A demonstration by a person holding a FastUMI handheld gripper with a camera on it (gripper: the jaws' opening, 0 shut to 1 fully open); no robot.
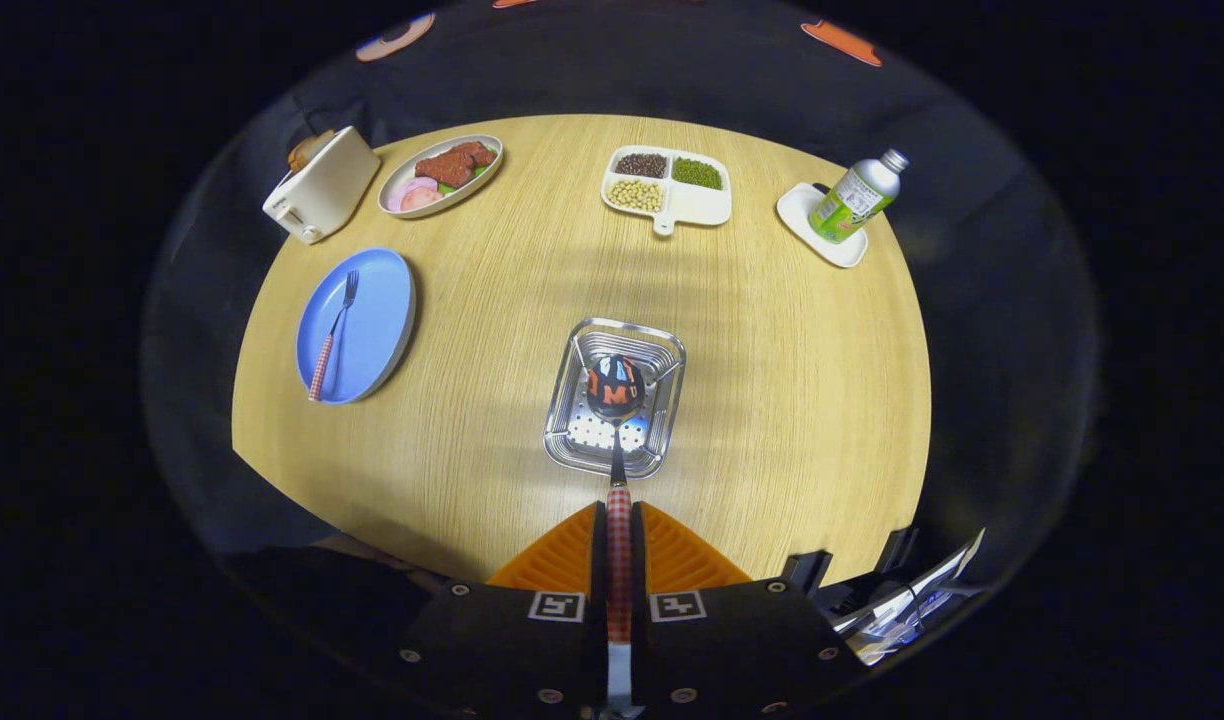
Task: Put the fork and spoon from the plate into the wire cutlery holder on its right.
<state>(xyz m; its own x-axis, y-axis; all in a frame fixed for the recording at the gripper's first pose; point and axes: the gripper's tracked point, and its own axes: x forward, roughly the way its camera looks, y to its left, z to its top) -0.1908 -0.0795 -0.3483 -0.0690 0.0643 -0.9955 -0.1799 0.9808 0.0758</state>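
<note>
My gripper (619, 525) is shut on the spoon (617, 440) by its red-checked handle, which runs between the two fingers. The spoon's shiny bowl hangs ahead of the fingers, right over the metal cutlery holder (662, 345), a square perforated steel container standing on the wooden table. To the left of the holder lies the blue plate (377, 310). On it rests the fork (332, 335), with a red-checked handle and its tines pointing away from me.
Along the far side of the round table (772, 400) stand a white toaster (317, 188), an oval plate of food (439, 172), a divided white tray of beans (669, 187) and a green-labelled bottle (857, 197) on a white coaster.
</note>
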